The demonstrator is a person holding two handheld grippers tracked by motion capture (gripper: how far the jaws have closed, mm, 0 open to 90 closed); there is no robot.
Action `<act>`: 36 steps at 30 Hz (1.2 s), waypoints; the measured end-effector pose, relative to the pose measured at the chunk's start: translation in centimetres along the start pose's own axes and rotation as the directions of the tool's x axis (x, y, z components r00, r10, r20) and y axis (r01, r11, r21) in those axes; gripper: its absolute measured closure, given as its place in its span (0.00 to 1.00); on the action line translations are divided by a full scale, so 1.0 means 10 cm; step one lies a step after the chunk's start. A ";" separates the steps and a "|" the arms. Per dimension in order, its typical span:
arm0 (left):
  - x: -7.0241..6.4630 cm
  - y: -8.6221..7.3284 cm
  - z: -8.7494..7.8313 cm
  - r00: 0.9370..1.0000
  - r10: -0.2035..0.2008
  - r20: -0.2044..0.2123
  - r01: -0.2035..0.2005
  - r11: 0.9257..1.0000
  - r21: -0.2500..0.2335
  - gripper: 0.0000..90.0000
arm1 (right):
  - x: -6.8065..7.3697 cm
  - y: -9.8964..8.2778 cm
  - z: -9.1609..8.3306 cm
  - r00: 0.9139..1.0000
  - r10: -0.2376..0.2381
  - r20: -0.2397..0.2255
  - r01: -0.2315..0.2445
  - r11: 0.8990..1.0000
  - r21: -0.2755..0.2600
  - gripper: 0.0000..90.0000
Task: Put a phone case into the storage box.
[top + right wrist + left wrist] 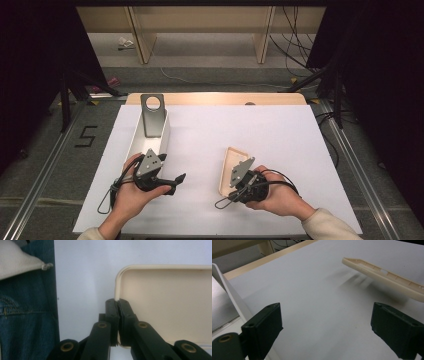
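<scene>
Cream tray (228, 167), shallow and rounded at the corners, held off the white table (280, 150) right of centre, tilted, one end higher in the left gripper view. Pinched by its thin rim only, right gripper (118, 302) clenched on the wall near a corner, jaws pressed together on it. Likely to pivot or slip out of so narrow a bite if swung fast or bumped; a hard squeeze could flex or crack the rim. Left gripper (324, 325) released, jaws wide apart with nothing between them, hovering just beside the white bin (135, 140) at the table's left, facing the tray. Risk of knocking the bin wall, or the grey plate (152, 115) leaning inside it, if swept across carelessly.
</scene>
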State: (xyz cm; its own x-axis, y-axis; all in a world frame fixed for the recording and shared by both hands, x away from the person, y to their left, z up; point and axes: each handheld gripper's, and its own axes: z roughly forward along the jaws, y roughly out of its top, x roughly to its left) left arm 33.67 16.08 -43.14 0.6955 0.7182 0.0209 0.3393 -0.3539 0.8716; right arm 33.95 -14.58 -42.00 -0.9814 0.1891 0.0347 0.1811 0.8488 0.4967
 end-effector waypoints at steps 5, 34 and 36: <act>0.00 0.00 0.00 1.000 -0.003 -0.002 0.003 1.000 -0.002 0.11 | -0.05 -0.02 -0.07 0.999 0.039 0.012 -0.037 0.995 -0.090 0.98; 0.02 0.55 0.15 0.996 -0.083 0.030 0.084 0.996 -0.035 0.17 | -0.03 0.11 -0.06 0.998 -0.004 0.066 0.018 0.979 -0.202 0.98; 0.00 0.63 0.18 0.997 -0.073 0.032 0.073 0.997 -0.013 0.18 | -0.03 0.13 -0.05 0.998 -0.012 0.067 0.025 0.980 -0.196 0.98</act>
State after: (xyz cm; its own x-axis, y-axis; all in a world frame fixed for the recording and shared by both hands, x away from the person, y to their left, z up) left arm 36.94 12.74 -38.56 0.6888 0.7226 -0.0581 0.3811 -0.2927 0.8770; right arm 34.43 -13.76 -40.95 -0.9770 0.2111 -0.0292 0.1402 0.7399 0.6579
